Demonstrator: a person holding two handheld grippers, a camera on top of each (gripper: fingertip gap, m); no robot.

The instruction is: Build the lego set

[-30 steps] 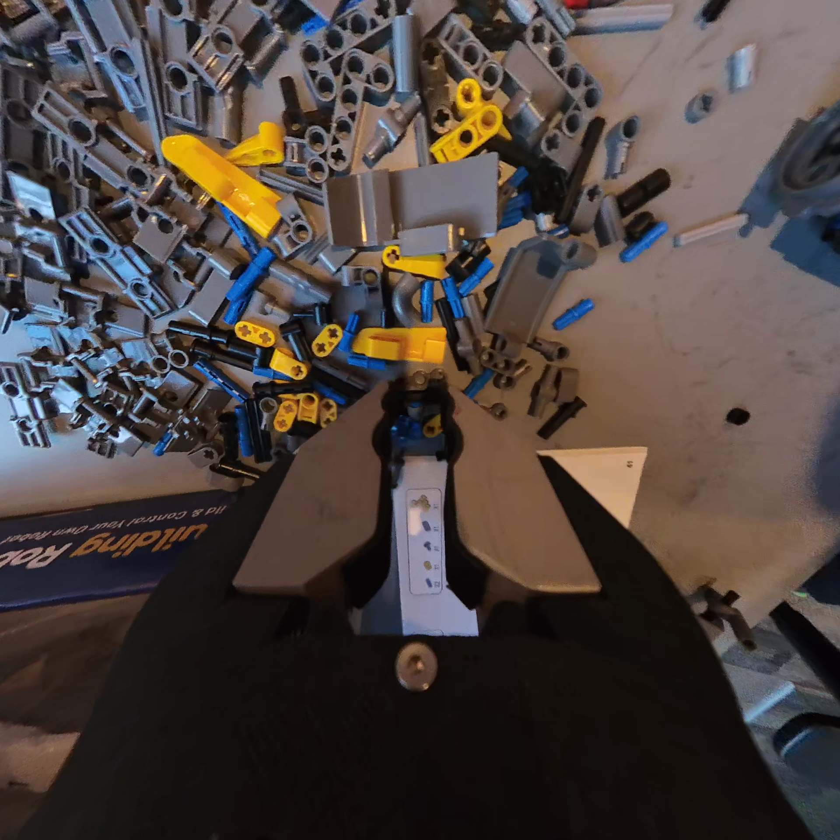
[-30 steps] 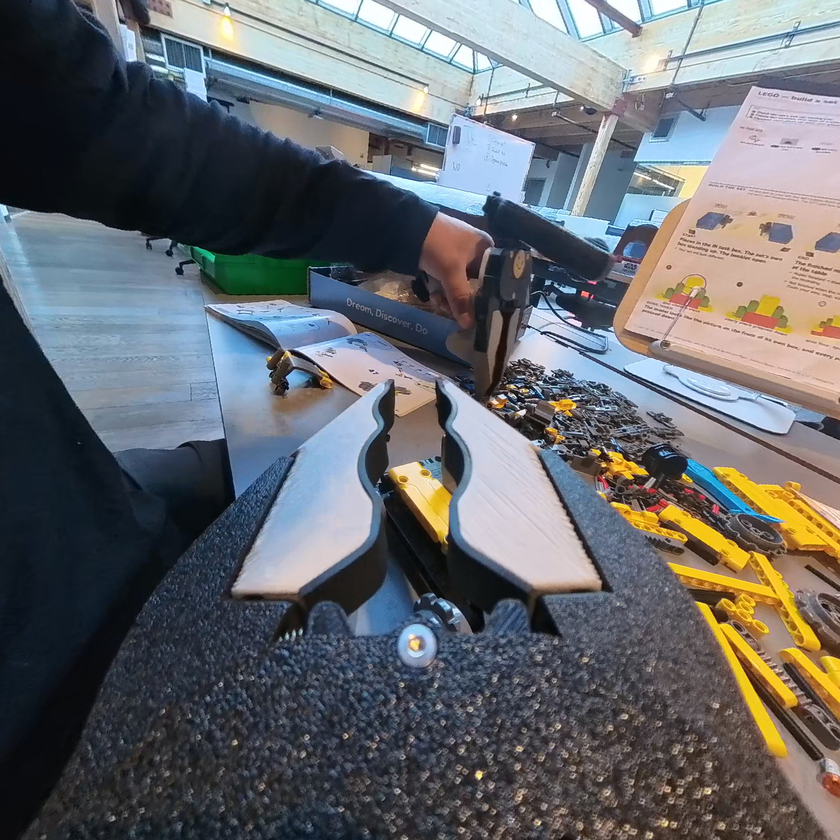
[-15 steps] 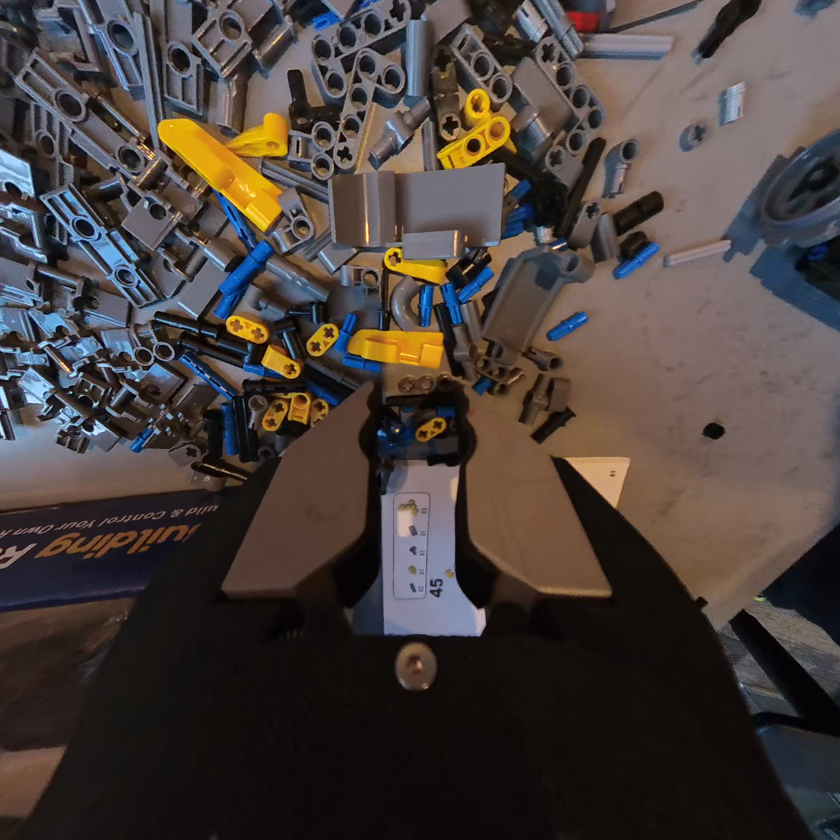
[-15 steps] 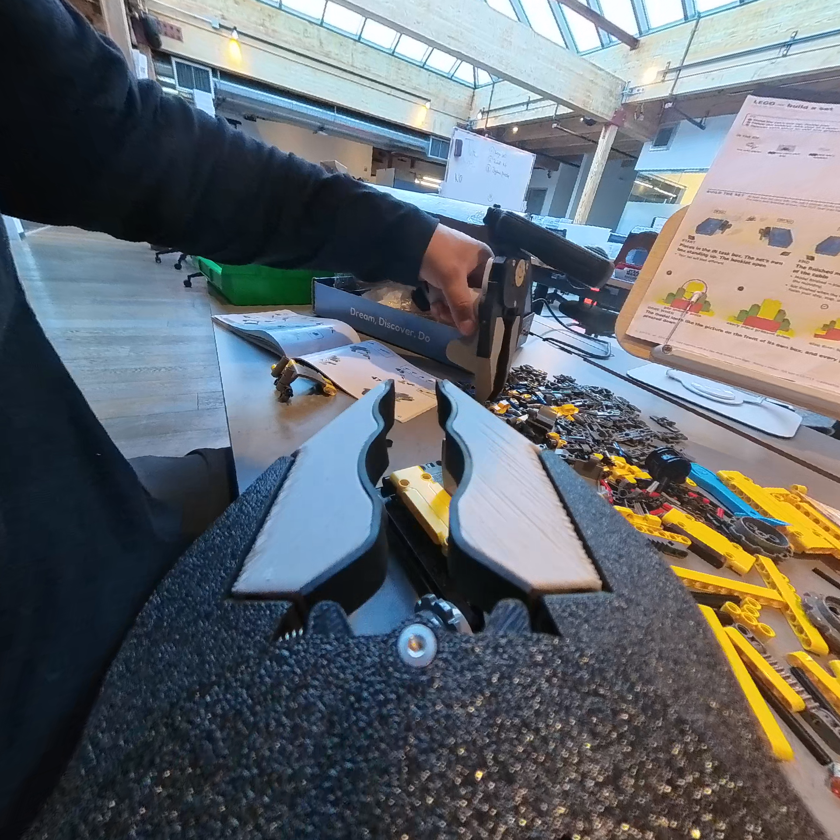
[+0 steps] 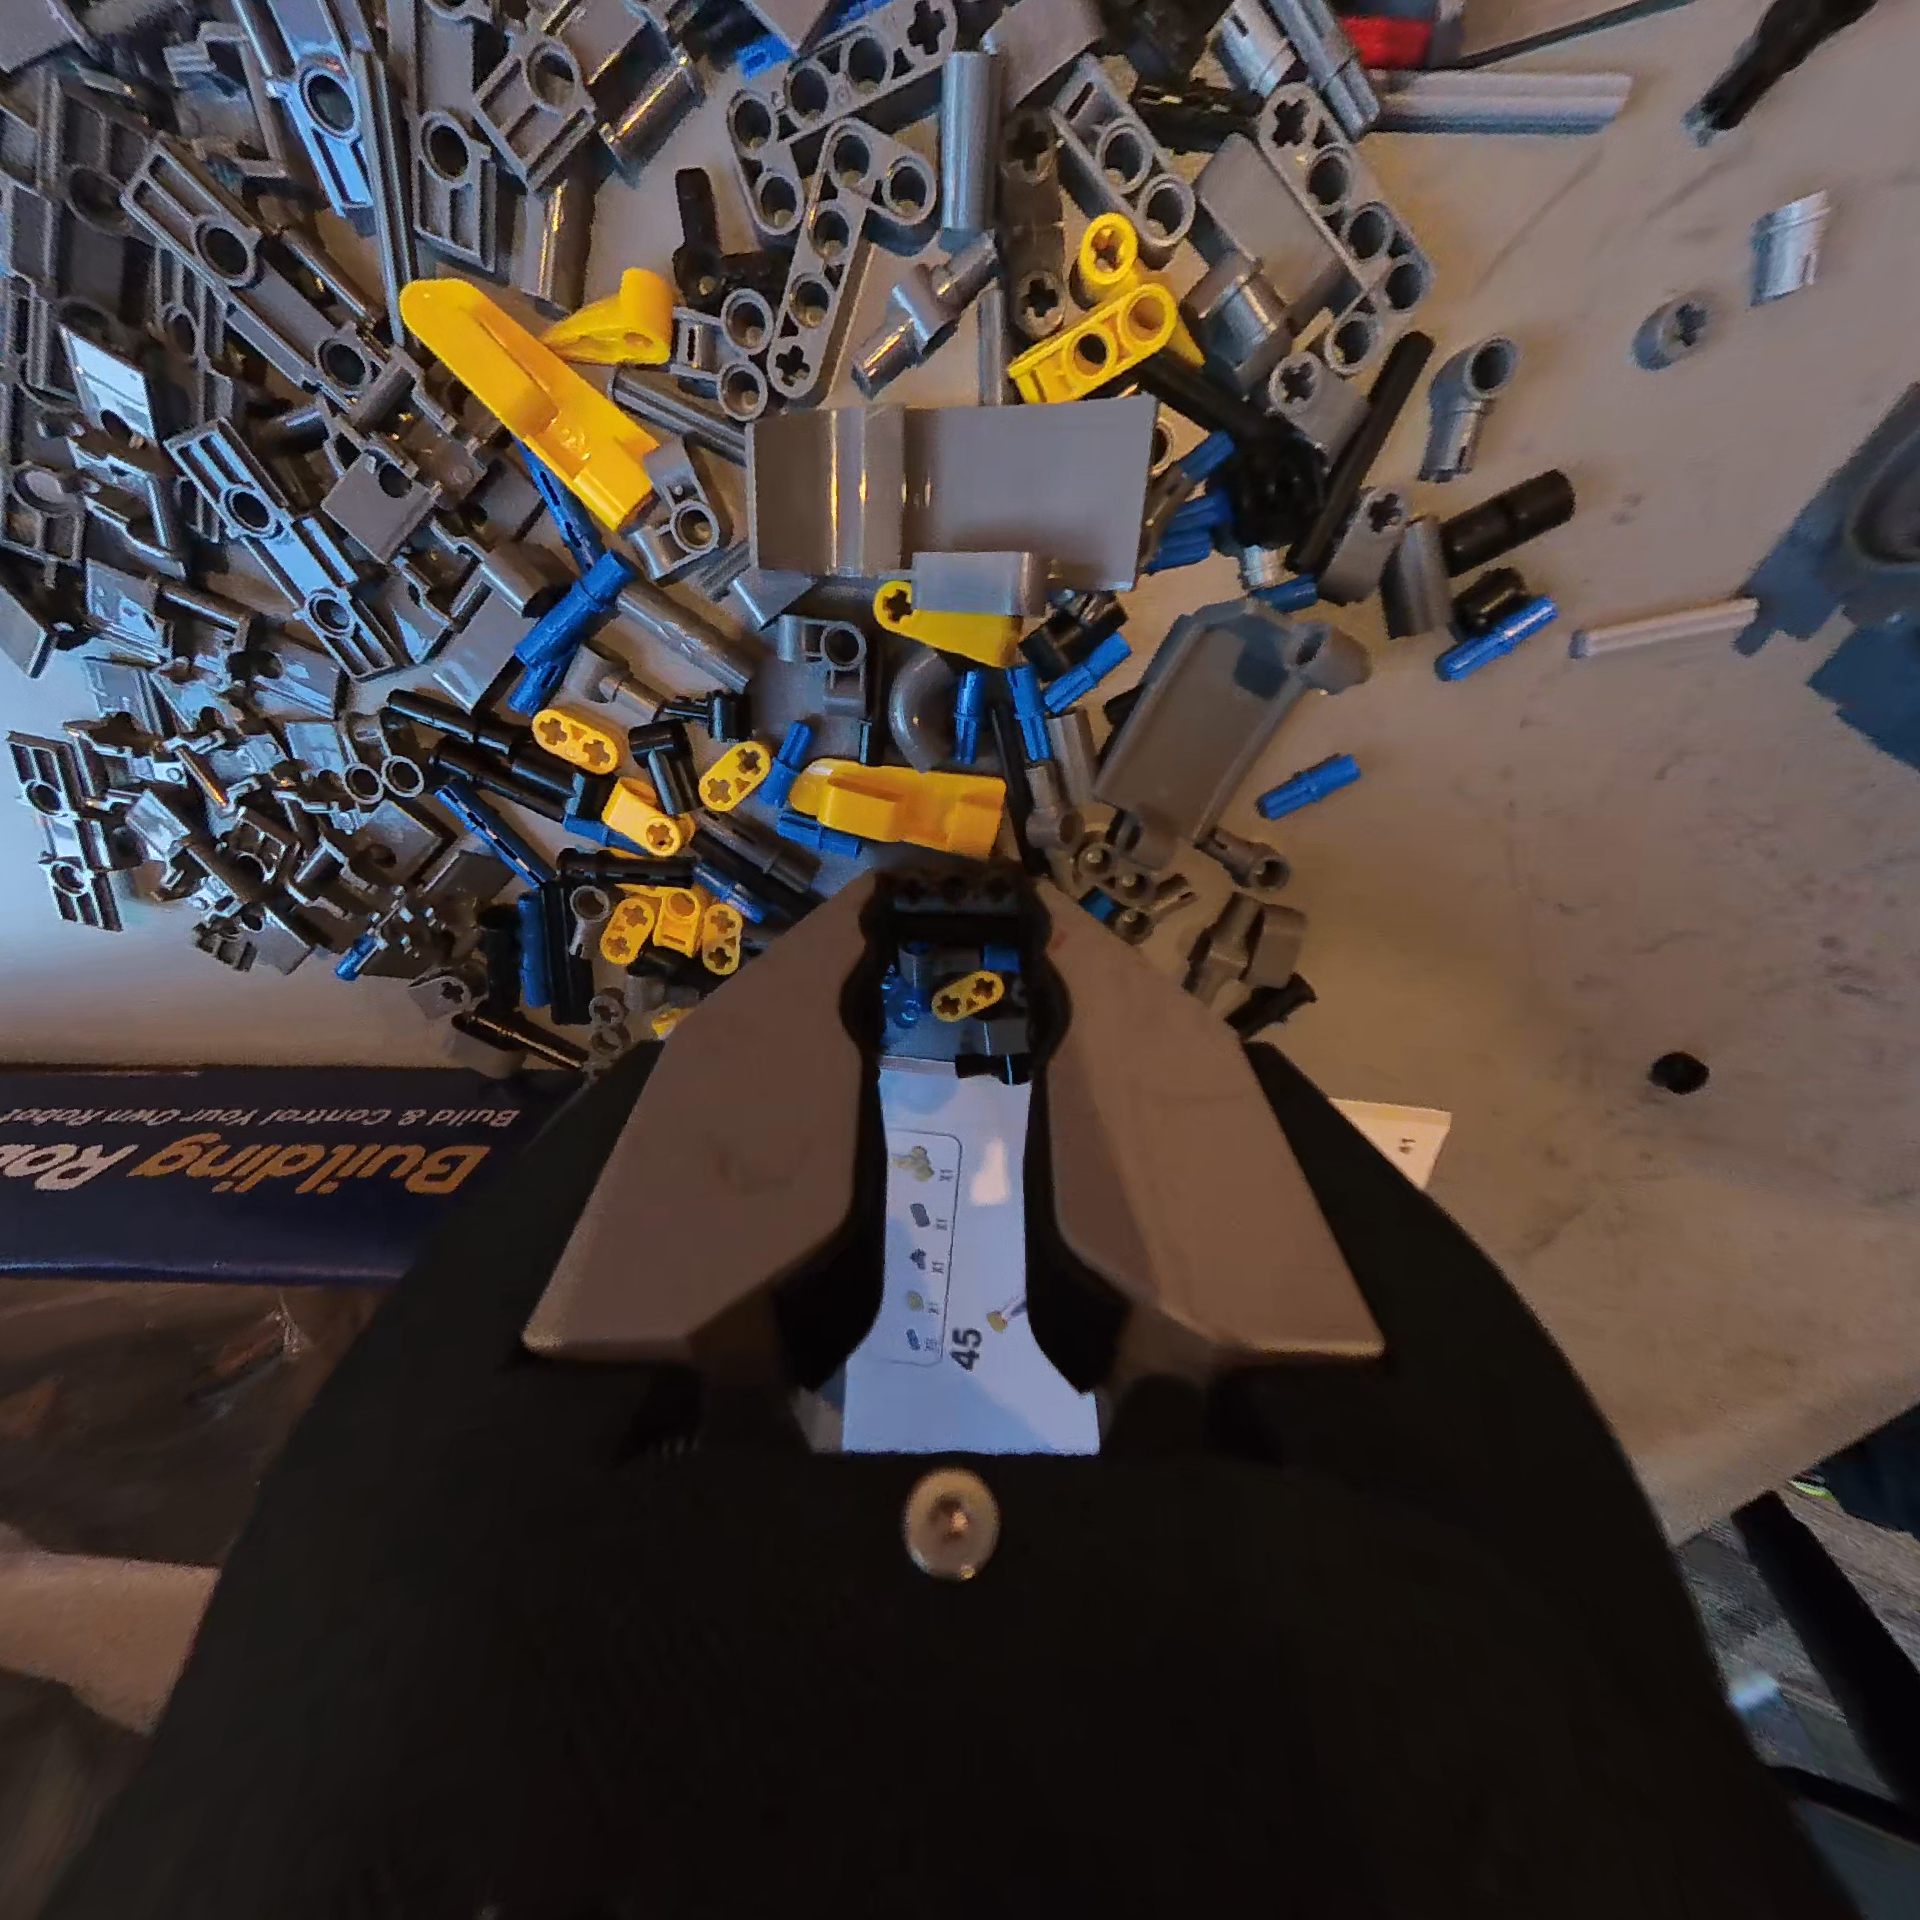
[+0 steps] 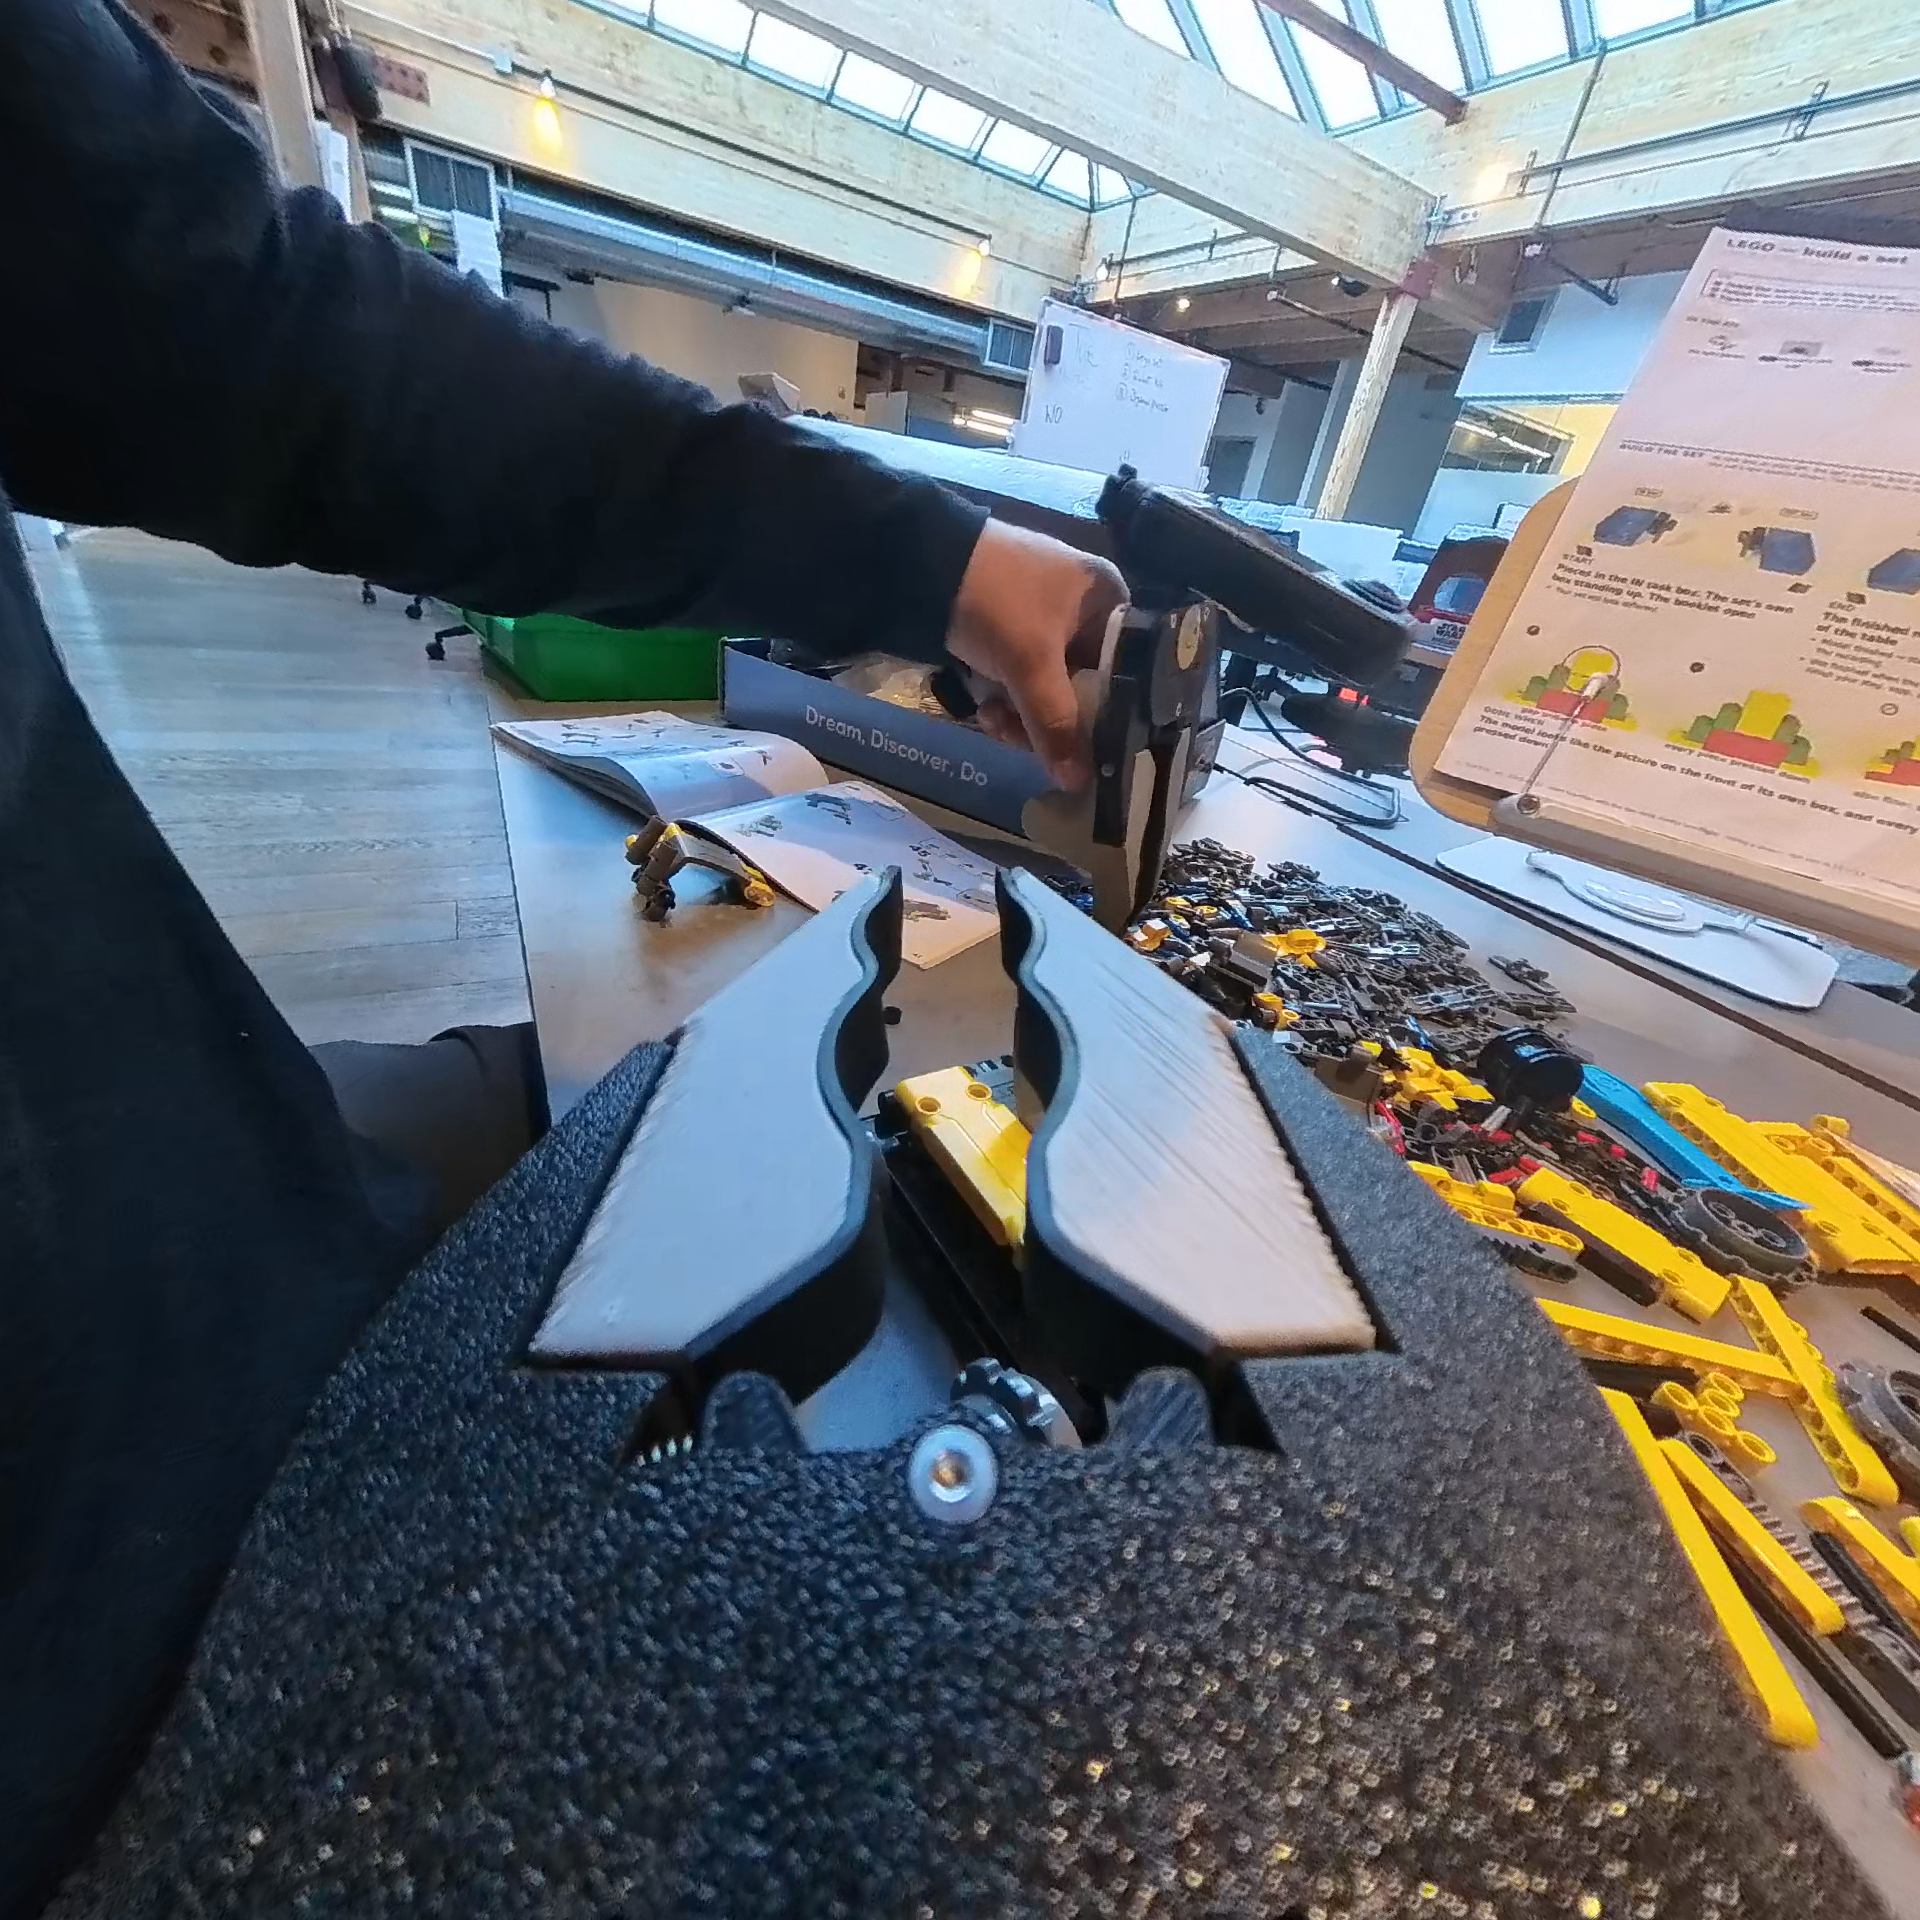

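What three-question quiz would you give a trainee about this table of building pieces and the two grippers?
1. True or false: the left gripper points down at the pile of loose pieces.
2. What colour is the small two-hole link seen between its fingers? A red, B yellow, C green.
3. Fill in: the open booklet lies beside a ___ box.

Key: 1 true; 2 B; 3 blue.
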